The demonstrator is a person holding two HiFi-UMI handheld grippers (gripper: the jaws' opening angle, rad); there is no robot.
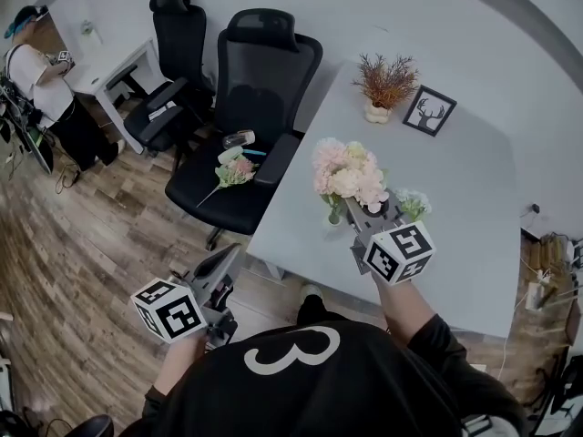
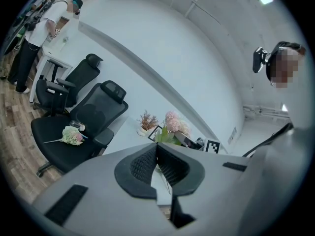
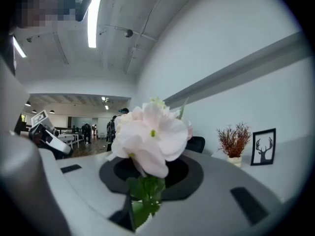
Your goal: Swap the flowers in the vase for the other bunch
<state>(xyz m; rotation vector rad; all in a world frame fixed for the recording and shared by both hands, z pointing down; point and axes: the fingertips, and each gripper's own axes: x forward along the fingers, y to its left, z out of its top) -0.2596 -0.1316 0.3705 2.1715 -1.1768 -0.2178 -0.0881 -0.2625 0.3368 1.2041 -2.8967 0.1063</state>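
Note:
My right gripper (image 1: 361, 213) is shut on the stems of a bunch of pink and white flowers (image 1: 350, 175), held up above the white table (image 1: 474, 208). In the right gripper view the blooms (image 3: 147, 132) rise just past the jaws, with green stems pinched between them (image 3: 146, 188). Just right of that gripper is what looks like a pale vase (image 1: 413, 205), partly hidden. The other, smaller bunch (image 1: 235, 172) (image 2: 73, 135) lies on a black chair seat. My left gripper (image 1: 226, 260) (image 2: 157, 154) hangs off the table's left edge, jaws together and empty.
A dried reddish plant in a white pot (image 1: 385, 85) and a framed deer picture (image 1: 429, 110) stand at the table's far side. Two black office chairs (image 1: 260, 71) are on the left; small items (image 1: 239, 139) lie on the nearer seat. A person (image 1: 41, 80) works at a far desk.

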